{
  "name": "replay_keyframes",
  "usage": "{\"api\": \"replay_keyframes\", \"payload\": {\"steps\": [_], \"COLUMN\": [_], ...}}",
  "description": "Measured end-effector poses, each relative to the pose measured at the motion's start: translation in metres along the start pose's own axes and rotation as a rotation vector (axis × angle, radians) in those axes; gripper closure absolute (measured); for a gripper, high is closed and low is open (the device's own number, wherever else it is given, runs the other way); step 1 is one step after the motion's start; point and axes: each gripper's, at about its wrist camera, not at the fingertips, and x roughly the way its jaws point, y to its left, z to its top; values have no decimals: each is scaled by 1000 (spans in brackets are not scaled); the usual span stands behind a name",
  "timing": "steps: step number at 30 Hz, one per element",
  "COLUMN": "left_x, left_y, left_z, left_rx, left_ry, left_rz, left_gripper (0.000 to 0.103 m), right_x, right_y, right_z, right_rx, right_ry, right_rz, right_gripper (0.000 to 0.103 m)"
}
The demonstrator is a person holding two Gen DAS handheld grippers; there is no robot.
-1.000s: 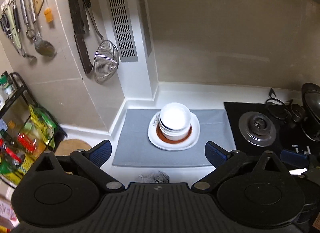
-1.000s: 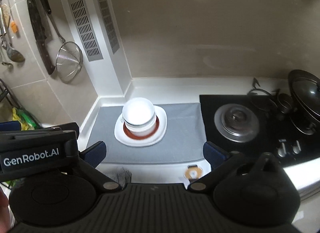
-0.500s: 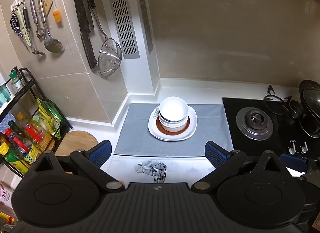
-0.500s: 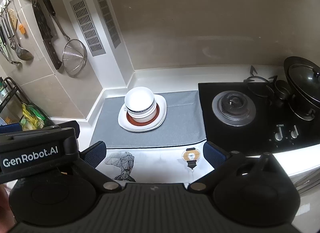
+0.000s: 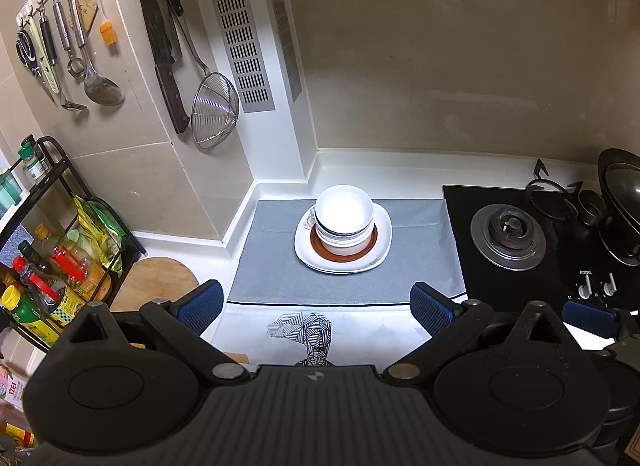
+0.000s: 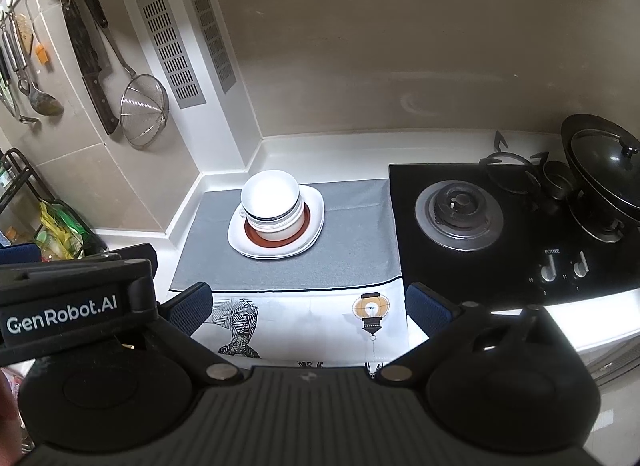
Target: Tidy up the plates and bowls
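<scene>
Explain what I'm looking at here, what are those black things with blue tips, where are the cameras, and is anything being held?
No robot here: a person carries a hand-held grasping tool in each hand. Each tool has a wide-angle camera looking forward along its two blue-padded fingers, so each picture shows one tool's own black body at the bottom.

One picture is from the left tool, the other from the right tool; the left tool's body, labelled GenRobot.AI, also shows at the right view's left edge. Both are open and hold nothing.

Ahead is a kitchen counter. On a grey mat sits a stack: white bowls on a brown-rimmed plate, on white plates. To the right is a black stove with a lidded wok. Utensils hang on the wall at left, among them a strainer.
</scene>
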Motion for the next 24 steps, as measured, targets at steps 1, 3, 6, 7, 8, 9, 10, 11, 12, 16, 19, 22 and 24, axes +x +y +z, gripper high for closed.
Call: {"api": "replay_keyframes", "payload": {"steps": [1,3,6,7,8,9,10,11,12,16,19,22,24], "left_x": [-1,0,1,1,1,2,2,2,2,2,2,2,2], "left_y": [-1,-1,-1,-1,-1,-1,-1,-1,-1,-2,-3,-4,-4], "left_z": [0,0,-1,-1,-1,-1,-2,-2,-2,-2,-2,-2,-2], "left_rx": [-1,-1,0,1,2,1,1,1,0,1,3,3,3], "left_ry": [-3,-3,-5,-4,-4,-3,-3,-3,-2,-2,-2,0,-2], "left_rz": [1,1,0,1,-1,-3,-5,-6,-8,-14,-16,-17,-16], "left_gripper": [3,3,3,3,3,3,3,3,3,3,3,3,3], "right_x": [0,0,0,1,0,0,0,0,0,-1,-1,-1,-1], "right_y": [-1,0,0,0,0,0,0,0,0,-2,-4,-4,-5], "right_z": [0,1,0,0,-1,-1,-1,-1,-1,0,0,0,0], "right_rx": [-1,-5,-7,-6,-4,-3,-2,-4,-4,-3,-3,1,1], "right_ry": [-2,-6,-11,-9,-8,-7,-6,-7,-6,-5,-5,-2,-2], "right_rz": [0,1,0,0,0,-2,-5,-6,-7,-12,-12,-13,-13], "right_gripper": [0,0,0,0,0,0,0,0,0,0,0,0,0]}}
